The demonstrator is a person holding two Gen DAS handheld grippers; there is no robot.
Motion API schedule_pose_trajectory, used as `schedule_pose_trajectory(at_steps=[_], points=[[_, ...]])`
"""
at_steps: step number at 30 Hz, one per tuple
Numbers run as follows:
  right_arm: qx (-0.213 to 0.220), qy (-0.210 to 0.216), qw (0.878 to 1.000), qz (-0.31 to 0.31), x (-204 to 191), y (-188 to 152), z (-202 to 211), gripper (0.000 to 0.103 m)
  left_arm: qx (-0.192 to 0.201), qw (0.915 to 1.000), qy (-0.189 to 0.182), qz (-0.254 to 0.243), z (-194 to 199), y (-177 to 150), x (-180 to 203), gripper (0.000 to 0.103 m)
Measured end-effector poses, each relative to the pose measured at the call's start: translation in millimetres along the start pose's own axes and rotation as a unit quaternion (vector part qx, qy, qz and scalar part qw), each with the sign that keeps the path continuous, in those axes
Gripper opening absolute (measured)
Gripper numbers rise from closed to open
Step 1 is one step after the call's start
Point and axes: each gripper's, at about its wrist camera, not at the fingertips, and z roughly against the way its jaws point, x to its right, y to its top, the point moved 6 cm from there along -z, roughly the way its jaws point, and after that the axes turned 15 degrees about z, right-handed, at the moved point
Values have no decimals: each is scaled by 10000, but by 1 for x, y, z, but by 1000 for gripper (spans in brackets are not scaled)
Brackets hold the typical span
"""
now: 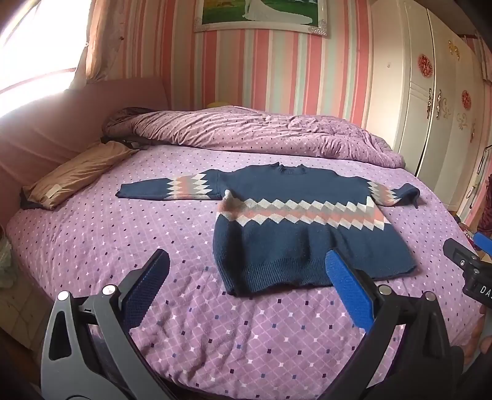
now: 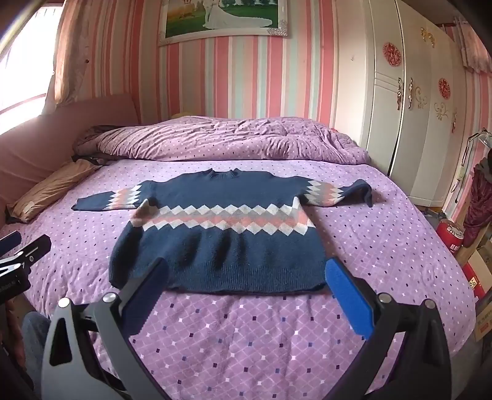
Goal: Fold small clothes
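Navy sweater spread flat on the purple bed, sleeves out. Left gripper and right gripper both released wide, empty, above the hem.

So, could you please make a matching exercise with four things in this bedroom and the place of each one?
Things:
1. sweater
2. tan pillow
3. rumpled quilt
4. framed picture

Places:
A. on the striped wall
B. bunched along the far side of the bed
C. spread flat mid-bed
D. by the headboard, at the left

Pairs: 1-C, 2-D, 3-B, 4-A
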Motion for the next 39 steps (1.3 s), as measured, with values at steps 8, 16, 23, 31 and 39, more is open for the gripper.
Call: schedule_pose_trajectory(at_steps=[8, 16, 23, 31, 39], points=[[12, 33, 10000, 35, 2, 1, 0, 102, 59, 9999, 111, 69, -2, 4, 1, 100], [45, 18, 10000, -14, 13, 11, -3, 102, 209, 9992, 348, 29, 1, 14, -10, 100], [77, 82, 9999, 8, 8, 18, -1, 102, 122, 9989, 434, 122, 8, 20, -15, 100], [132, 228, 9997, -7, 3, 19, 5, 102, 203, 9992, 343, 99, 11, 20, -8, 100], [320, 178, 9992, 147, 6, 37, 16, 102, 232, 9988, 423, 67, 24, 23, -3, 100]])
